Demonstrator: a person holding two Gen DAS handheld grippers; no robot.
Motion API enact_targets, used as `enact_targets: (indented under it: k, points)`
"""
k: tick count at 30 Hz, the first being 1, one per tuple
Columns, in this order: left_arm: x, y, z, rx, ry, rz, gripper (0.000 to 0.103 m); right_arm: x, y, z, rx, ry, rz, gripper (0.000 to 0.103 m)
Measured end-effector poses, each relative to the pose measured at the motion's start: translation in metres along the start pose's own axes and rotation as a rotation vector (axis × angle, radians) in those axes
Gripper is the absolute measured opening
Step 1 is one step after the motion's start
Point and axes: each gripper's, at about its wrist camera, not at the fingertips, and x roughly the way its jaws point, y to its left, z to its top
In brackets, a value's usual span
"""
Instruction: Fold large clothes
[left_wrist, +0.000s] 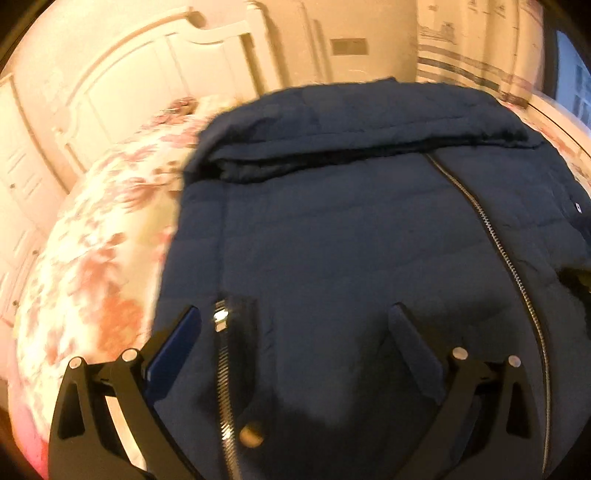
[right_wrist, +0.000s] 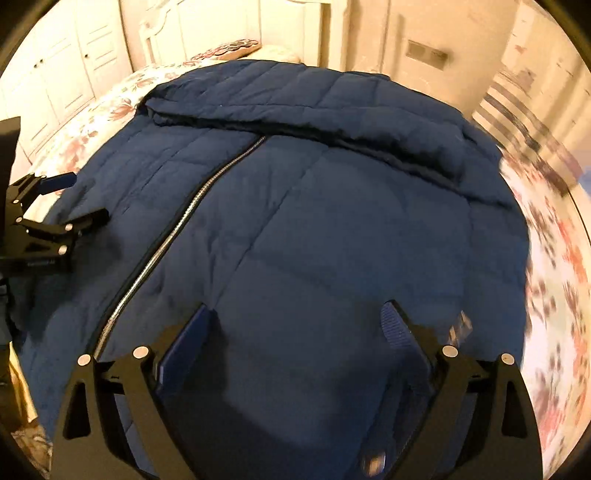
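On the left, a floral bedspread (left_wrist: 92, 258) covers the bed, with a white panelled headboard (left_wrist: 122, 92) at the far end. The left gripper (left_wrist: 295, 317) hangs over the near left part of a navy quilted jacket (right_wrist: 314, 221), its jaws spread wide with nothing pinched between them. The jacket lies flat across the bed, its silver zipper (right_wrist: 177, 229) running from near to far, the far part folded over. To the right, the right gripper (right_wrist: 295, 314) hovers over the jacket, jaws apart and empty.
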Motion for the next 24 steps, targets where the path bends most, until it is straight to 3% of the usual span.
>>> enact_targets:
  k: [3, 5, 8, 9, 13, 18, 20, 24]
  points:
    - [-0.032, -0.001, -0.017, -0.002, -0.038, -0.066, 0.100, -0.027, 0.017, -0.021, -0.024, -0.047, 0.057, 0.089]
    - [-0.047, -0.015, -0.035, 0.057, -0.054, -0.104, 0.101, -0.026, 0.036, -0.040, -0.109, -0.017, 0.051, 0.090]
    - [-0.043, -0.037, -0.059, 0.156, -0.038, -0.042, 0.101, -0.025, 0.042, -0.062, -0.138, -0.023, 0.006, 0.091]
    - [-0.046, -0.036, -0.067, 0.138, -0.066, -0.030, 0.101, -0.027, 0.041, -0.064, -0.119, -0.018, 0.015, 0.091]
    - [-0.058, -0.025, -0.071, 0.087, -0.045, -0.065, 0.101, -0.050, 0.040, -0.079, -0.093, -0.044, 0.015, 0.091]
    - [-0.075, -0.033, -0.100, 0.139, -0.062, -0.078, 0.101, -0.056, 0.043, -0.115, -0.118, -0.085, 0.050, 0.092]
    - [-0.076, -0.029, -0.110, 0.107, -0.087, -0.086, 0.101, -0.060, 0.040, -0.124, -0.106, -0.126, 0.063, 0.092]
    - [-0.085, -0.008, -0.112, 0.057, -0.087, -0.121, 0.101, -0.073, 0.037, -0.131, -0.091, -0.119, 0.053, 0.091]
